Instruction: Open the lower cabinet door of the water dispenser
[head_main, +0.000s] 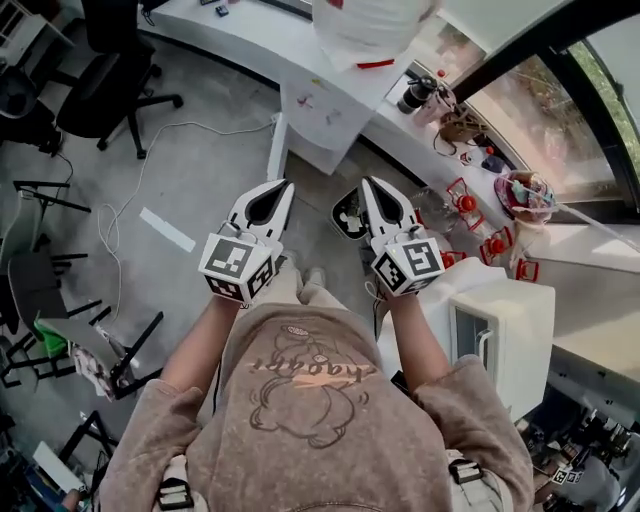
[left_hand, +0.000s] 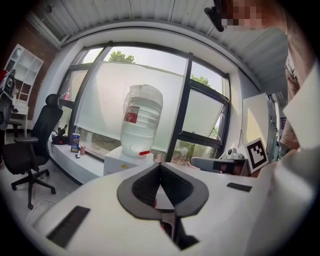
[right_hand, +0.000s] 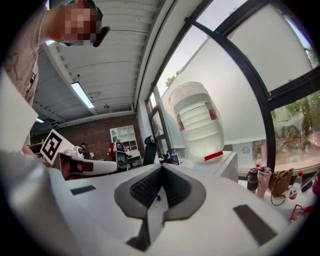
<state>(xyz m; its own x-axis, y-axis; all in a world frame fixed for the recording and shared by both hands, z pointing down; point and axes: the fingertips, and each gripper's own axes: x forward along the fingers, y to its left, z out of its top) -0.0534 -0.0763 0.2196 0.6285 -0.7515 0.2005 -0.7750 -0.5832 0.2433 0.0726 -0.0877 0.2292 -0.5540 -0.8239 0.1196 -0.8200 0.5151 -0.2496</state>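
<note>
Water dispenser (head_main: 318, 118) stands ahead of both grippers, well apart from them; nothing touches it. Left gripper (head_main: 282, 187) and right gripper (head_main: 368, 183) are held side by side, tips toward the dispenser. Each has its jaws pressed together with nothing between.

Only the head view shows the dispenser's front face, steeply foreshortened, with small stickers. The lower cabinet door's outline cannot be made out there.

Both gripper views show just the dispenser's boxy white top and the bottle (left_hand: 141, 117); the gripper bodies cover everything lower.

Bottle: clear ribbed plastic, inverted, red label, red band at the neck. Jaw pads dark, ridged. Black office chair (left_hand: 30, 147) stands left of the dispenser.
</note>
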